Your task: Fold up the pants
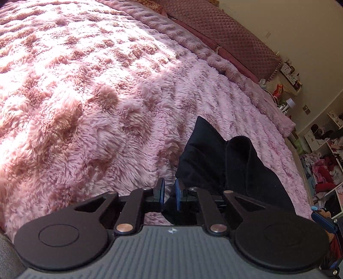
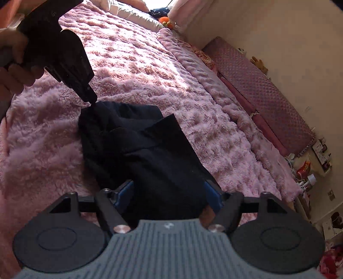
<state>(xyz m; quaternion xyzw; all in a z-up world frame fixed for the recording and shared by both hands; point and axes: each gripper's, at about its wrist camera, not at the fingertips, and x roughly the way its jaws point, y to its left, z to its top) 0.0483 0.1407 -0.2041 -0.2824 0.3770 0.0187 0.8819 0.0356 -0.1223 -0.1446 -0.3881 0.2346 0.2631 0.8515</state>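
Note:
Black pants [image 2: 148, 150] lie bunched on the pink fluffy blanket [image 2: 150, 70]. In the left wrist view the pants [image 1: 227, 163] hang to the right of my left gripper [image 1: 169, 193], which is shut on a corner of the black cloth. In the right wrist view the left gripper [image 2: 91, 100] pinches the pants' far corner, lifted a little. My right gripper [image 2: 169, 193] is open, with its blue pads wide apart on either side of the near bulk of the pants.
The blanket [image 1: 85, 96] covers a bed. A quilted pink headboard [image 2: 263, 96] runs along the right. A cluttered bedside table [image 2: 308, 169] and shelves [image 1: 325, 154] stand at the right edge. Pillows [image 2: 137, 15] lie at the far end.

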